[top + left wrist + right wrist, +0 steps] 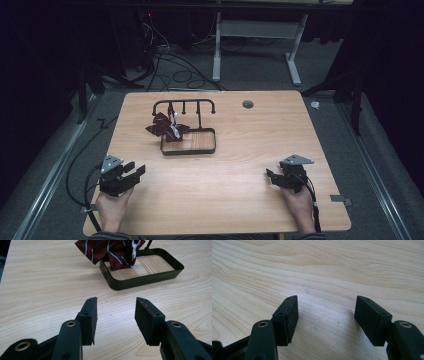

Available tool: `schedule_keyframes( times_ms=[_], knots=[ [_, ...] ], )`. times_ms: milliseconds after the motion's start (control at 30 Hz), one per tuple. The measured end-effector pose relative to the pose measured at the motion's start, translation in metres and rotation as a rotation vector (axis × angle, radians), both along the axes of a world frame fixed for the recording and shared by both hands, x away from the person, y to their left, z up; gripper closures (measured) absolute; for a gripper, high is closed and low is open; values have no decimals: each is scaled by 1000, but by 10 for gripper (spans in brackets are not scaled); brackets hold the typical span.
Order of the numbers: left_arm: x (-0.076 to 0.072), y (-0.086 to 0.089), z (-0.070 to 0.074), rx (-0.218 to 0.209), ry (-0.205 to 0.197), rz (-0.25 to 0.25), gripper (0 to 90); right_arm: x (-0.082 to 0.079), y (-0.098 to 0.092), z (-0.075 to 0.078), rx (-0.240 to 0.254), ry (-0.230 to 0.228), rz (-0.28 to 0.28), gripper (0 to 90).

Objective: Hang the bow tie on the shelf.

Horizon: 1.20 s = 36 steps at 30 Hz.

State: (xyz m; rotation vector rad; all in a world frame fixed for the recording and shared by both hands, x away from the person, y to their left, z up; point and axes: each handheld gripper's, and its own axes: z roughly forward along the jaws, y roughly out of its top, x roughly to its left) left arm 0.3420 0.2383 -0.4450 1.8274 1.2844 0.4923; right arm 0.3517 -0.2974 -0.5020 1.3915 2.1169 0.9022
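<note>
A dark red striped tie (165, 127) hangs from a black hook rack (184, 103) whose tray base (205, 148) has a wooden floor; it stands left of the table's middle. In the left gripper view the tie (110, 251) drapes over the tray's near left corner (117, 282). My left gripper (134, 170) rests near the table's front left, open and empty, pointing toward the rack; its jaws stand apart over bare wood (116, 305). My right gripper (270, 176) rests at the front right, open and empty above the tabletop (327, 304).
The wooden table (240, 150) has a round cable hole (247, 104) near its far edge. Beyond it are cables on the floor (175, 70) and a white desk frame (260, 40). Cables trail from each gripper off the front edge.
</note>
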Motion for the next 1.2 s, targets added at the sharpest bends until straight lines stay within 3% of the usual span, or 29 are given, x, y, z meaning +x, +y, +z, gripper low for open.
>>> schedule_keyframes(
  times_ms=[700,1200],
  knots=[
    [5,-9,-28,11,52,4,527,0,0,0,-1,3,-1,373],
    [11,-17,-50,102,51,31,513,0,0,0,-1,3,-1,372]
  ],
)
